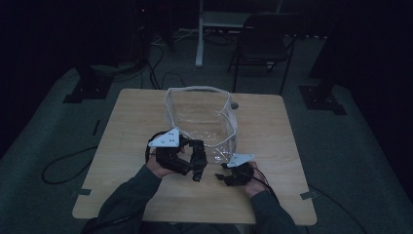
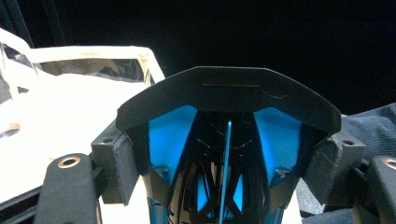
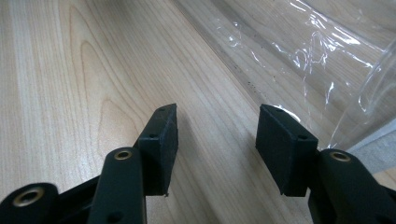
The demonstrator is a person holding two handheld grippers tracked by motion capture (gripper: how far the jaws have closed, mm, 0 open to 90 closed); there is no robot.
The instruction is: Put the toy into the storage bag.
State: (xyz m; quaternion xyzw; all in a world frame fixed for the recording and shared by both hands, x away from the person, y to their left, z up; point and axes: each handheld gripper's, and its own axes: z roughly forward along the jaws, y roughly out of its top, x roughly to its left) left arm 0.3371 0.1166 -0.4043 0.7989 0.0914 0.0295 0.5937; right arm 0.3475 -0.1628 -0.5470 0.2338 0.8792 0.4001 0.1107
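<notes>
Left tongs [image 2: 229,154] clamp black-blue object [image 2: 229,102], perhaps crosswise; right tongs [image 3: 217,140] apart, beside clear bag [image 1: 199,117].

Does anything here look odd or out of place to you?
Nothing is spilled or broken. The oddest thing is the dark object with blue inside, wedged between the left gripper's jaws. The clear plastic bag stands open on the table, crinkled but whole.

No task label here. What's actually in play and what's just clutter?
Likely in play: clear plastic bag; black and blue object clamped in the left gripper; open right gripper; table.
Just lying about: folding chair; floor cables.
</notes>
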